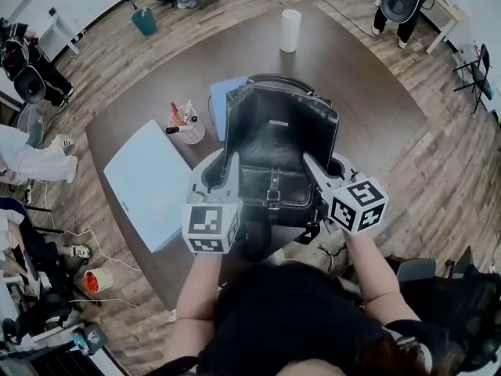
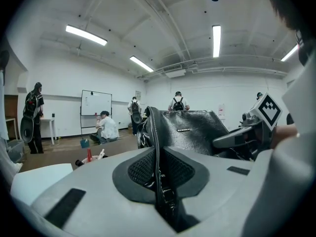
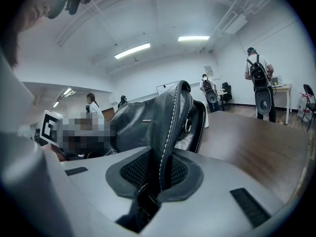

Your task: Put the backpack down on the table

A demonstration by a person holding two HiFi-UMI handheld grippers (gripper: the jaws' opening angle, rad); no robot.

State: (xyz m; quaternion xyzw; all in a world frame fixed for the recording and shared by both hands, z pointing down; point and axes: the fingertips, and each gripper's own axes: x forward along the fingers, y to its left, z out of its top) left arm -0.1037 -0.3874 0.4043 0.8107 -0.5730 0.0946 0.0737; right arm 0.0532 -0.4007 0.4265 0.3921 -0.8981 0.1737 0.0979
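Observation:
A black leather backpack (image 1: 278,135) stands upright over the near part of the round brown table (image 1: 376,92); I cannot tell whether its base rests on the top. My left gripper (image 1: 232,165) is shut on the bag's left side. In the left gripper view a black strap edge (image 2: 157,147) runs down between the pads, with the bag's body (image 2: 195,130) beyond. My right gripper (image 1: 315,168) is shut on the bag's right side. The right gripper view shows a stitched leather edge (image 3: 170,127) pinched between its pads.
On the table lie a white flat board (image 1: 149,182), a clear cup of pens (image 1: 186,125), a blue pad (image 1: 221,99) and a white cylinder (image 1: 290,30). People with backpacks stand around the room's edges (image 1: 401,2). A chair (image 1: 477,69) stands at far right.

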